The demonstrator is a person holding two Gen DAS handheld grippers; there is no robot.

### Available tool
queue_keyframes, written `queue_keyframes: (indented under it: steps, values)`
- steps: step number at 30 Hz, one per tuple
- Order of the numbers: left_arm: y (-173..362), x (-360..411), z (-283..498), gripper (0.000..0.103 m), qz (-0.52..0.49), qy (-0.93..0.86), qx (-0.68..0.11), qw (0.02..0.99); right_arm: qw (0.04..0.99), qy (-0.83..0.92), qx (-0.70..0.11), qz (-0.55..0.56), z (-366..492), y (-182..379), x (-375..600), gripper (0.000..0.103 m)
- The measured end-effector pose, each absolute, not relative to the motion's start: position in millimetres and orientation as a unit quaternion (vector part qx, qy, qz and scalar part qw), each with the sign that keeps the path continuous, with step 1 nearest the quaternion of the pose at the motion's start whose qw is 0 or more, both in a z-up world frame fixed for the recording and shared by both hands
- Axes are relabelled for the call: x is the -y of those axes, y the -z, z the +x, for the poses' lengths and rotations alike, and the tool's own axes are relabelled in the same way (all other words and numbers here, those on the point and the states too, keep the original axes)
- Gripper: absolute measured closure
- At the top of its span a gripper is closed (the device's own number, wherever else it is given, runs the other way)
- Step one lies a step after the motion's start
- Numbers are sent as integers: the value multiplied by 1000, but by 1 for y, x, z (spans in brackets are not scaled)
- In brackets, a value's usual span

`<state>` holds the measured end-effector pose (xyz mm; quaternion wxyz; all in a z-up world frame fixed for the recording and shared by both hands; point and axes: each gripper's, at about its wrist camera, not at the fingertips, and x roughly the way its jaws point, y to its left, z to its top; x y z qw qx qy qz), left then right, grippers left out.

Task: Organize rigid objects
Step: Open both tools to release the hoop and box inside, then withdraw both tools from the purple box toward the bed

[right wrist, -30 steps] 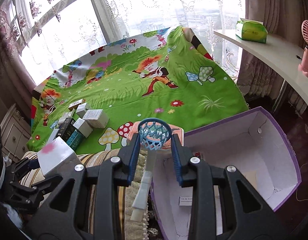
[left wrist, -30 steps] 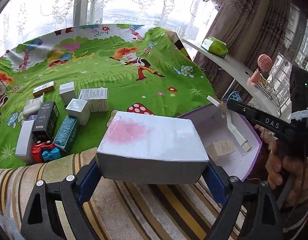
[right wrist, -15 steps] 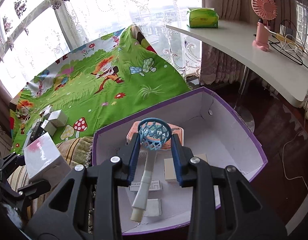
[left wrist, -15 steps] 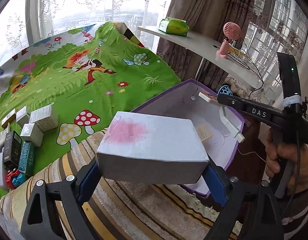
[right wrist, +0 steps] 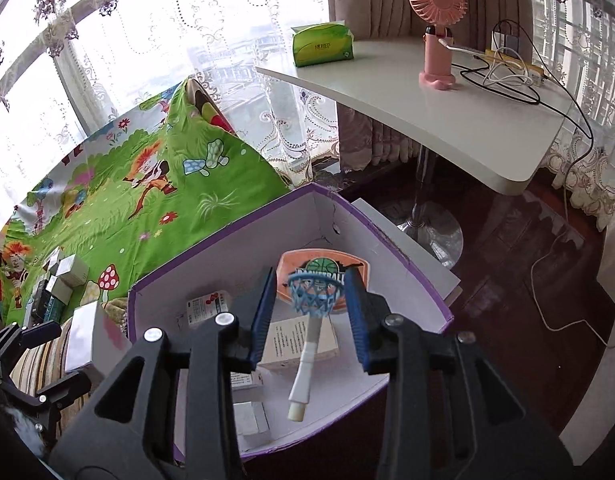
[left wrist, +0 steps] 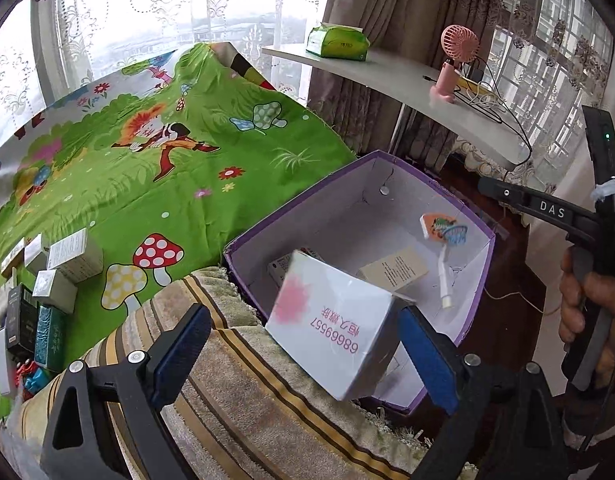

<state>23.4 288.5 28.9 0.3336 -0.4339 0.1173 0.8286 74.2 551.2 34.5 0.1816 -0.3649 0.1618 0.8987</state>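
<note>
I had both tongs over the purple box (right wrist: 407, 268), which sat by the bed with the green cartoon sheet (left wrist: 155, 168). My right tongs (right wrist: 311, 312) were opening. The toy basketball hoop (right wrist: 313, 294) hung between the blue pads (right wrist: 263, 316), but I think the pads were no longer pressing on it, so it was dropping into the box. My left tongs (left wrist: 303, 344) were wide apart too. The white box with the pink spot (left wrist: 335, 332) was tipped over the near wall of the purple box, touching only the right pad, if any.

To do this step well, I thought I should keep both tongs still and low, so the things would land inside and not bounce out. The white box was the tricky one. It hung partly over the wall and could fall onto the striped blanket (left wrist: 267, 392). More small boxes (left wrist: 63, 264) waited on the sheet.
</note>
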Motion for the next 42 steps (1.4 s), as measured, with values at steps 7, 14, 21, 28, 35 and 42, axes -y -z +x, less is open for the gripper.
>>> queue_keyframes:
  steps: [7,14,21,28,35,42]
  values:
    - [-37,-266,20,6,-429,-835,-66,339,187,-895,-172,-366,75,-33,-553,33]
    - [-40,-242,14,6,-427,-838,-43,336,190,-900,-162,-358,75,-42,-546,22]
    - [-45,-222,17,7,-412,-848,-28,331,182,-911,-145,-341,75,-52,-532,21]
    - [-42,-192,9,14,-421,-851,14,314,154,-915,-149,-341,71,-54,-519,20]
    - [-41,-153,2,14,-423,-857,57,288,133,-914,-147,-354,65,-51,-505,20]
    - [-40,-96,3,14,-416,-871,96,244,115,-913,-134,-368,58,-47,-487,20]
